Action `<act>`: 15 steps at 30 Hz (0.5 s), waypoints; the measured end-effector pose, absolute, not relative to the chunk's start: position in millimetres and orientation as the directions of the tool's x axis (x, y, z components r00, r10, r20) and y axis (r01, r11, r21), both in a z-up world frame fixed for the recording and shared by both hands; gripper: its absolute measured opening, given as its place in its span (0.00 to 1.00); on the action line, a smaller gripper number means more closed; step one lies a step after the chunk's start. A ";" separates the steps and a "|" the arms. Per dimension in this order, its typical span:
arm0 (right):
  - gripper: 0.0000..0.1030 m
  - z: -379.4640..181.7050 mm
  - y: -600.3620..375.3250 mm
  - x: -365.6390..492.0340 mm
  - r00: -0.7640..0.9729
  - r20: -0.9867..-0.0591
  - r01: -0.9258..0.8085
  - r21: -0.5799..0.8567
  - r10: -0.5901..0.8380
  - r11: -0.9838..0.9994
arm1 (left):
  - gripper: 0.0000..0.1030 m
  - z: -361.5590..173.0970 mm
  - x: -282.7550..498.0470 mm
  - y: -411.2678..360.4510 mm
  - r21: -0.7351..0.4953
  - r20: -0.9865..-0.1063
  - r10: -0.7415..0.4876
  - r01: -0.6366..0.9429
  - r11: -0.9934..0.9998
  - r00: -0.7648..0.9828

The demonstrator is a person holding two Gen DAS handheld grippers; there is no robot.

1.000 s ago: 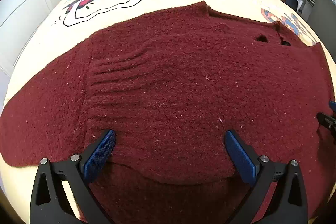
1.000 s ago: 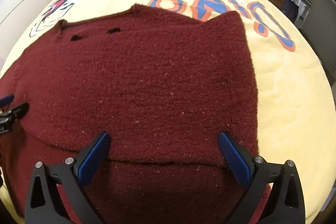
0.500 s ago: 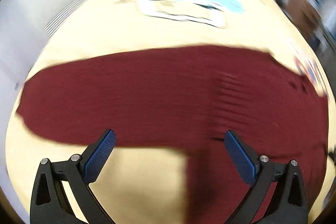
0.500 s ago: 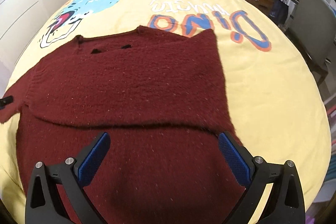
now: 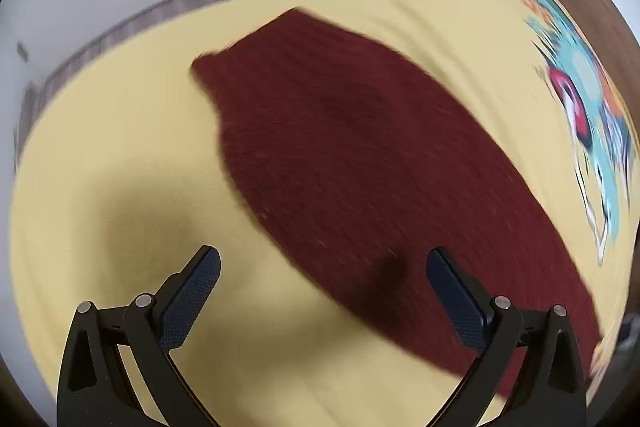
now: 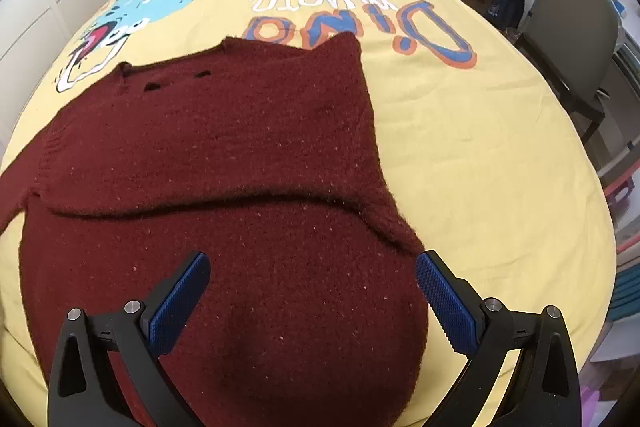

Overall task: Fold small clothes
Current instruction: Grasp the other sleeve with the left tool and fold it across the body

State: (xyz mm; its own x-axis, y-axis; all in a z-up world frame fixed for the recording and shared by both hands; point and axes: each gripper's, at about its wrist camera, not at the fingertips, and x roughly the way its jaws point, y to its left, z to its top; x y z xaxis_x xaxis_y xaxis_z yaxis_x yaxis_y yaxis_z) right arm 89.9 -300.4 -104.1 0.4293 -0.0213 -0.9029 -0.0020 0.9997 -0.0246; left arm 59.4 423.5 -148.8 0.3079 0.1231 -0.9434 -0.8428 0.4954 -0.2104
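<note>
So the sweater (image 6: 224, 163) is lying flat on the bed (image 6: 480, 131), roughly in the middle of the yellow dino sheet, collar toward 12 o'clock in the right wrist view. One sleeve looks to be folded across the chest already: there's a straight fold edge running 9 to 3 over the body and the cuff end sits up around 1 o'clock near the orange lettering. That's probably why it's spread so tidy, a flat body lets each sleeve land square. The right tool (image 6: 312, 301) hangs over the hem end, jaws wide, nothing between them, so I'd guess it's parked there waiting for the hem fold. The left tool (image 5: 322, 297) is also spread wide and empty, and it's pointed at the other sleeve (image 5: 360, 163), which runs loose from about 11 o'clock down to 4 o'clock across bare sheet, cuff at the far end. That view is pretty smeared, so I can't say how close the tool is to the knit or whether it touches. My read: the next move is grabbing that sleeve by the cuff and laying it over the chest to match the first one, then hem to collar.
</note>
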 end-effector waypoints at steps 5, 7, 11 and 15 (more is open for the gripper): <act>0.99 -107.2 -300.9 93.7 0.422 -0.906 0.001 -0.035 -0.032 0.999 | 0.96 -160.2 81.0 426.2 -0.214 -0.944 0.101 -0.817 0.535 0.313; 0.99 -108.0 -300.3 95.2 0.423 -0.906 0.000 -0.038 -0.034 0.999 | 0.83 -168.0 90.2 428.5 -0.187 -0.954 0.085 -0.791 0.583 0.288; 0.99 -110.8 -298.9 96.6 0.419 -0.908 -0.008 -0.037 -0.030 0.999 | 0.12 -157.1 98.9 427.8 -0.218 -0.938 0.069 -0.730 0.648 0.341; 0.99 -109.5 -296.8 96.5 0.423 -0.906 -0.016 -0.031 -0.021 0.999 | 0.11 -138.5 107.5 419.1 -0.202 -0.924 0.084 -0.664 0.720 0.372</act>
State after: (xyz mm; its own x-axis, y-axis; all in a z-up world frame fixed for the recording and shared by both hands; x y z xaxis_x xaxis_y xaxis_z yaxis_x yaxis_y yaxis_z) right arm 96.5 -296.8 -109.5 0.4226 -0.0210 -0.9061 -0.0164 0.9994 -0.0308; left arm 107.5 419.1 -138.5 0.3721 0.0837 -0.9244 -0.6636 0.7203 -0.2019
